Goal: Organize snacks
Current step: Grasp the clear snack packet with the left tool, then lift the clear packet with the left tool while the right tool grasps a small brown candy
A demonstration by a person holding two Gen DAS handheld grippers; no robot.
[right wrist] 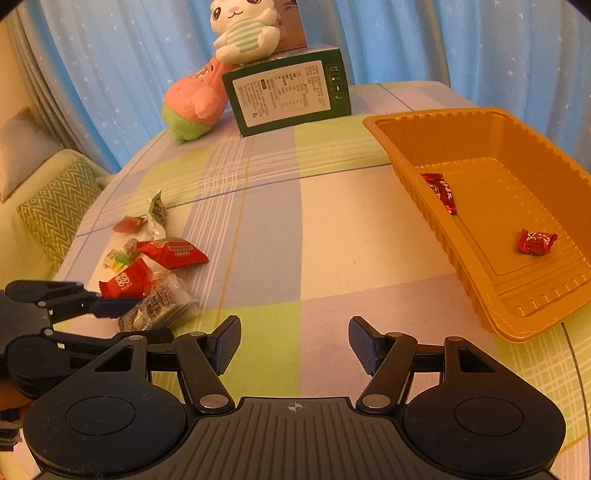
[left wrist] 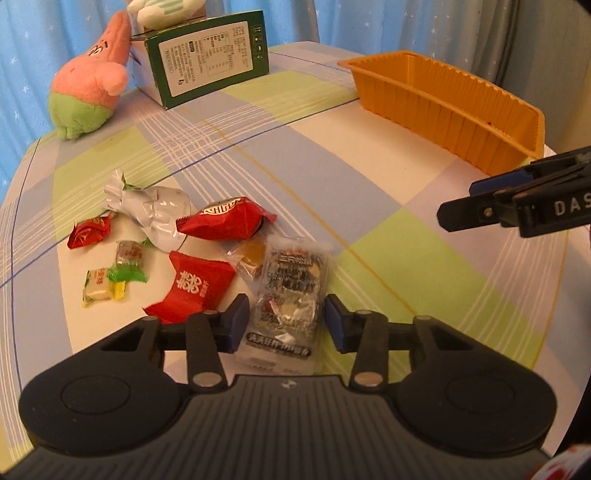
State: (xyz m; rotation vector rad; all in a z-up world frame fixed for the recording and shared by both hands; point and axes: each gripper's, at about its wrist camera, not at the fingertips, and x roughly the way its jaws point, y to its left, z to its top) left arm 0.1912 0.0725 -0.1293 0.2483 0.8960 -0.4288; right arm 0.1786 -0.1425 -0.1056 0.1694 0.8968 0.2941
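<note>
A pile of snacks lies on the checked tablecloth: a clear black-printed packet [left wrist: 288,295], two red packets [left wrist: 225,219] [left wrist: 194,288], a silver wrapper [left wrist: 155,210] and several small candies [left wrist: 110,284]. My left gripper [left wrist: 286,319] is open with its jaws on either side of the clear packet [right wrist: 159,306], pads close to it. My right gripper [right wrist: 293,343] is open and empty above bare cloth, left of the orange tray [right wrist: 406,162]. The tray [left wrist: 454,110] holds two red candies [right wrist: 441,192] [right wrist: 535,240].
A green box [left wrist: 207,62] stands at the back with a pink plush star [left wrist: 92,77] beside it and a white plush rabbit [right wrist: 243,29] on top. Blue curtains hang behind. A sofa with a patterned cushion [right wrist: 55,206] is at the left.
</note>
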